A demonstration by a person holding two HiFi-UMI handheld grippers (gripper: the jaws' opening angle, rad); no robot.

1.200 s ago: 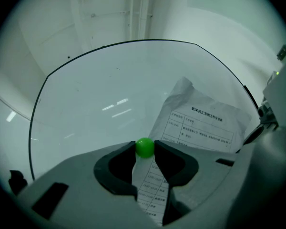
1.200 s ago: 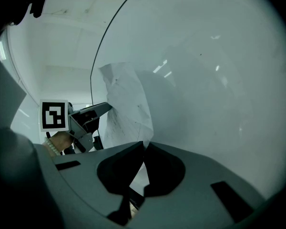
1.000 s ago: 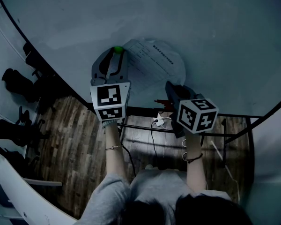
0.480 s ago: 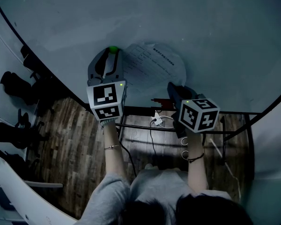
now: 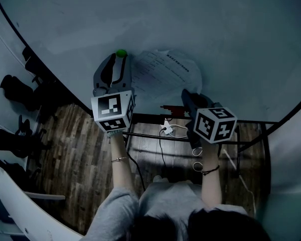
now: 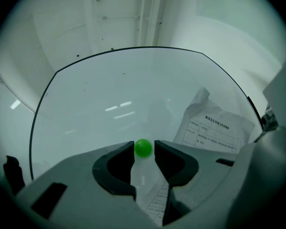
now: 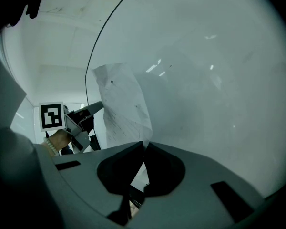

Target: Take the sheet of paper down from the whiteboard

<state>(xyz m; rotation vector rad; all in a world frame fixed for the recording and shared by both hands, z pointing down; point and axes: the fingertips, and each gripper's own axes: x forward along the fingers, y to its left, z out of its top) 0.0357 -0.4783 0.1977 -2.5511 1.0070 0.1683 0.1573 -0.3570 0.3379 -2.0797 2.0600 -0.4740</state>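
Hanging on the whiteboard [image 5: 231, 39], the sheet of paper [image 5: 165, 72] looked pretty crumpled and bowed off the surface. It was a white printed form with ruled lines and small text. The left gripper [image 6: 144, 147] had its jaws wide-ish but snug around the green magnet [image 6: 143, 148] at the sheet's left corner. The right gripper [image 7: 144, 143] was pinched tight on the paper's bottom edge.

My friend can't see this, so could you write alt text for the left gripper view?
A small green ball-shaped magnet sits between the two jaw tips of the grey left gripper, apparently pinched, against a glossy whiteboard. A creased white printed sheet of paper lies on the board just right of it.
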